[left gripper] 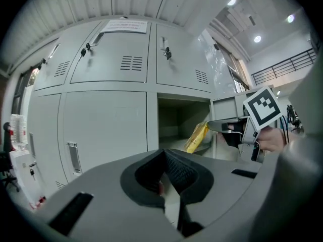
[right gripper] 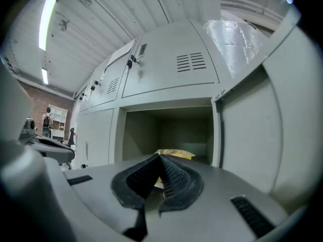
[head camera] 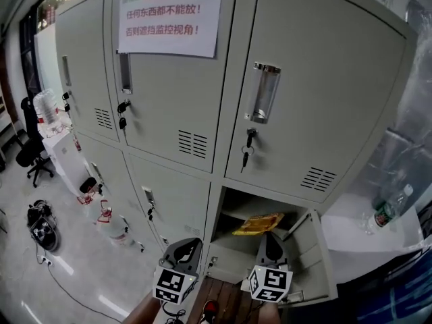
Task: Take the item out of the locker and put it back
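The lower locker compartment (head camera: 233, 211) stands open, its door (head camera: 314, 262) swung out to the right. A yellow packet (head camera: 258, 223) is at the mouth of the compartment, in front of its shelf. My right gripper (head camera: 271, 240) is shut on the packet's near edge. In the left gripper view the packet (left gripper: 197, 136) hangs tilted from that gripper's tip. The right gripper view shows the packet (right gripper: 174, 154) just past the closed jaws of my right gripper (right gripper: 159, 160). My left gripper (head camera: 185, 250) is lower left of the opening, shut and holding nothing (left gripper: 164, 158).
Closed locker doors with keys (head camera: 248, 147) fill the wall above and to the left. A paper notice (head camera: 169, 12) is taped up high. A water bottle (head camera: 388, 208) lies on a white surface at the right. An office chair (head camera: 30, 150) and floor clutter (head camera: 40, 228) are far left.
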`<state>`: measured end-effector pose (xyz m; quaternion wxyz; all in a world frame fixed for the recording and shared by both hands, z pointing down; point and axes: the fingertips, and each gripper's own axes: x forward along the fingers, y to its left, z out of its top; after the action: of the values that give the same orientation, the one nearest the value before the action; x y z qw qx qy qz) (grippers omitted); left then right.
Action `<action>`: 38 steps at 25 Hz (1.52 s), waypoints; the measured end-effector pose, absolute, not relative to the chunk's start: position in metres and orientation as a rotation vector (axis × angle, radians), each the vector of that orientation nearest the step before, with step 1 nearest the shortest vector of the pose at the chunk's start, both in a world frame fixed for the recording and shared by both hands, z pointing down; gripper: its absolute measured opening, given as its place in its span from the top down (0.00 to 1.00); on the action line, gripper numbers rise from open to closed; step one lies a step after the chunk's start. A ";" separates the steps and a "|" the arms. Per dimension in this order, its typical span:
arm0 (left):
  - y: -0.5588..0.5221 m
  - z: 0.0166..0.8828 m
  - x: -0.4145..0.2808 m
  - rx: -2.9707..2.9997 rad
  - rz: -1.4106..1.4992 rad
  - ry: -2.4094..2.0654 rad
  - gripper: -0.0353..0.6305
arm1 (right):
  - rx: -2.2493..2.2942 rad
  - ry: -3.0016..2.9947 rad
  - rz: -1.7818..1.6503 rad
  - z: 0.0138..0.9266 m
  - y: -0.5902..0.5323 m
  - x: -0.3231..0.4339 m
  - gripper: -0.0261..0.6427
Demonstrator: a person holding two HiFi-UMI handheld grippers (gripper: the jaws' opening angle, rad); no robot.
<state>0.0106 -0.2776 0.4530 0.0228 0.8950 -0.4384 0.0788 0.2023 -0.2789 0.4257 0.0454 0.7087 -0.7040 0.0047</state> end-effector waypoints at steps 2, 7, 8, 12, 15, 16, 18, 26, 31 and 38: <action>-0.271 0.451 0.010 2.788 0.232 -1.347 0.91 | 2.174 -2.148 0.008 0.422 -0.267 0.200 0.94; -0.250 0.448 0.009 2.814 0.229 -1.296 0.91 | 2.193 -2.136 -0.006 0.418 -0.230 0.191 0.94; -0.246 0.447 0.009 2.820 0.220 -1.288 0.91 | 2.197 -2.133 -0.007 0.418 -0.223 0.189 0.94; -0.225 0.444 0.005 2.841 0.212 -1.254 0.91 | 2.215 -2.115 -0.006 0.417 -0.191 0.182 0.94; -0.209 0.444 -0.001 2.852 0.203 -1.239 0.91 | 2.236 -2.101 -0.006 0.417 -0.166 0.176 0.94; -0.203 0.445 -0.003 2.857 0.203 -1.233 0.91 | 2.243 -2.096 -0.006 0.417 -0.158 0.173 0.94; -0.191 0.445 -0.008 2.865 0.211 -1.218 0.91 | 2.256 -2.083 -0.002 0.418 -0.141 0.168 0.94; -0.147 0.446 -0.030 2.880 0.207 -1.183 0.91 | 2.300 -2.030 0.024 0.432 -0.077 0.152 0.94; -0.124 0.452 -0.040 2.890 0.236 -1.158 0.91 | 2.317 -1.999 0.045 0.444 -0.047 0.141 0.94; -0.106 0.458 -0.046 2.902 0.264 -1.125 0.91 | 2.323 -1.967 0.087 0.465 -0.019 0.128 0.94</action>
<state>-0.0465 -0.1060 0.4581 0.0090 0.9291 -0.3600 0.0845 0.1281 -0.0192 0.4647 0.0482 0.7619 -0.6453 0.0286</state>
